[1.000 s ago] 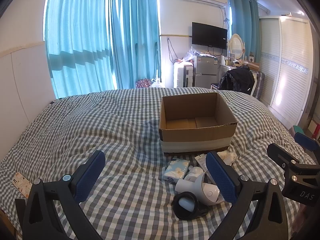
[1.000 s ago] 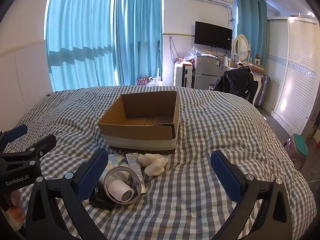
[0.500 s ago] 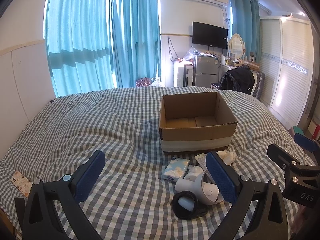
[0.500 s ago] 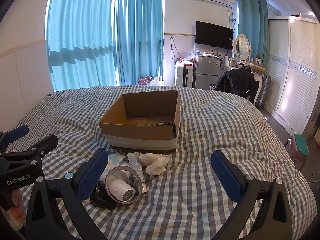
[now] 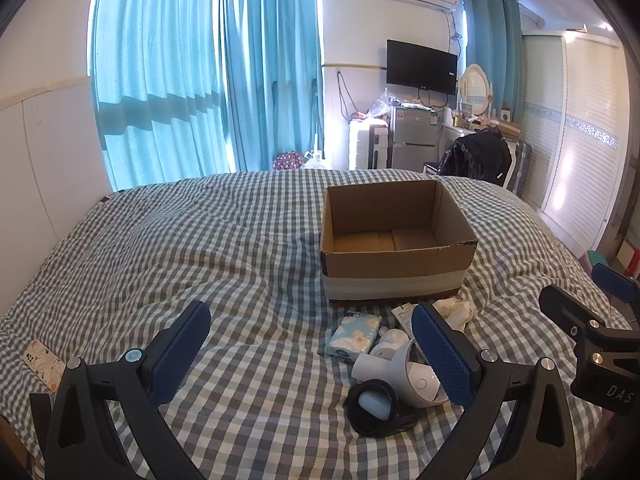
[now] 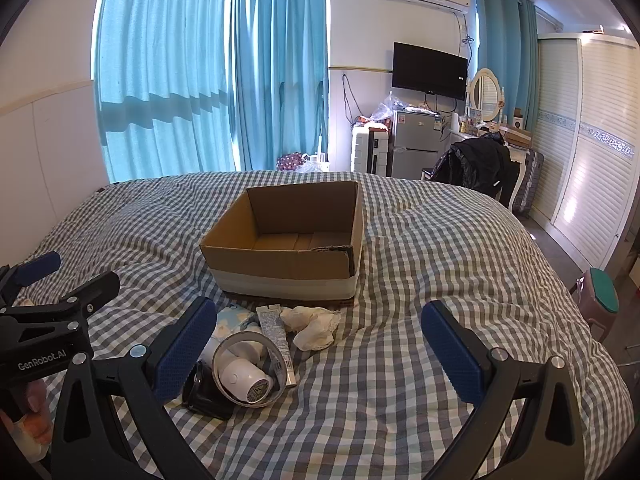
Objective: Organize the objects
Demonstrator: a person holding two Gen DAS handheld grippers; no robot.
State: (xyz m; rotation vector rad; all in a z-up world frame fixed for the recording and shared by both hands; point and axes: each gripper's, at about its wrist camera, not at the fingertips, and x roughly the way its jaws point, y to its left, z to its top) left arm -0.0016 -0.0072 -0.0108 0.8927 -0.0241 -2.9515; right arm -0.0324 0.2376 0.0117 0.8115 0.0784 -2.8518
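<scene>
An open, empty cardboard box (image 5: 396,256) (image 6: 288,268) sits on the checked bed. In front of it lies a small heap: a blue tissue pack (image 5: 354,336), a white hair dryer (image 5: 400,376) (image 6: 244,376), a black round item (image 5: 372,402), a tube (image 6: 274,330) and a crumpled white cloth (image 6: 314,324) (image 5: 454,308). My left gripper (image 5: 310,354) hovers open just short of the heap, its right finger over the dryer. My right gripper (image 6: 320,354) is open too, to the right of the heap, nothing between its fingers.
A phone in a patterned case (image 5: 42,362) lies at the bed's left edge. Beyond the bed stand a fridge (image 6: 414,146), a chair with a black coat (image 6: 478,164), blue curtains and a wardrobe (image 6: 592,140). A stool (image 6: 602,292) stands by the right side.
Both views have crept very slightly; the grippers stay open and the objects lie where they were.
</scene>
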